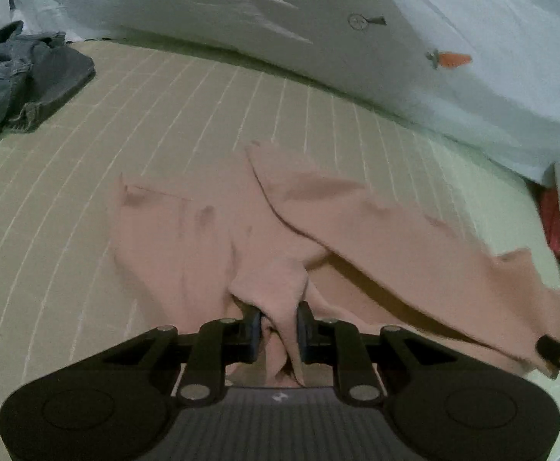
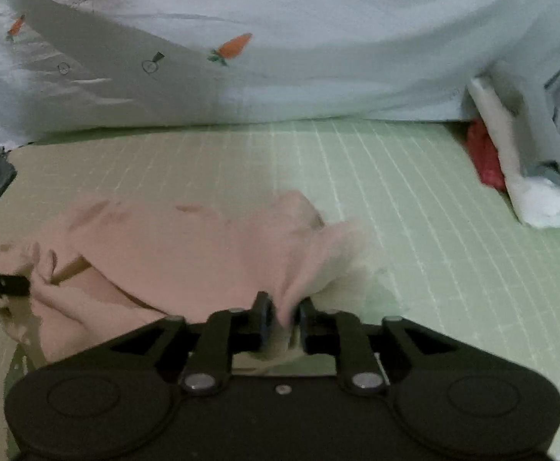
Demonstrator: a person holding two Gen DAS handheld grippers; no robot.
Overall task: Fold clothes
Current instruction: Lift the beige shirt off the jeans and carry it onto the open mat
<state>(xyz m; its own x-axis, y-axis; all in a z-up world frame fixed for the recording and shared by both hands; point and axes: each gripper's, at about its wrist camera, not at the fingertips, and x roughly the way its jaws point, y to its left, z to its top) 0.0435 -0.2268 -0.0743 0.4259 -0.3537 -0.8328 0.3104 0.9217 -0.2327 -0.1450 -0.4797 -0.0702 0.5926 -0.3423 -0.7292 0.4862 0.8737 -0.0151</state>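
A pink garment (image 1: 210, 238) lies rumpled on the striped green bed sheet (image 1: 68, 192). My left gripper (image 1: 280, 322) is shut on a bunched fold of its near edge, which fills the gap between the pads and drapes over them. In the right wrist view the same pink garment (image 2: 172, 246) spreads to the left. My right gripper (image 2: 284, 317) has a thin blurred flap between its fingers, with space beside it, so it stands open. A dark finger (image 1: 552, 347) of the right gripper shows at the garment's right corner. A finger (image 2: 7, 284) of the left one shows at the far left.
A grey denim garment (image 1: 22, 77) lies heaped at the back left of the bed. A pale quilt with carrot prints (image 2: 280, 57) is piled along the far side. A red thing (image 2: 485, 157) and white bedding (image 2: 533, 196) sit at the right. Bare sheet (image 2: 414, 211) lies right of the garment.
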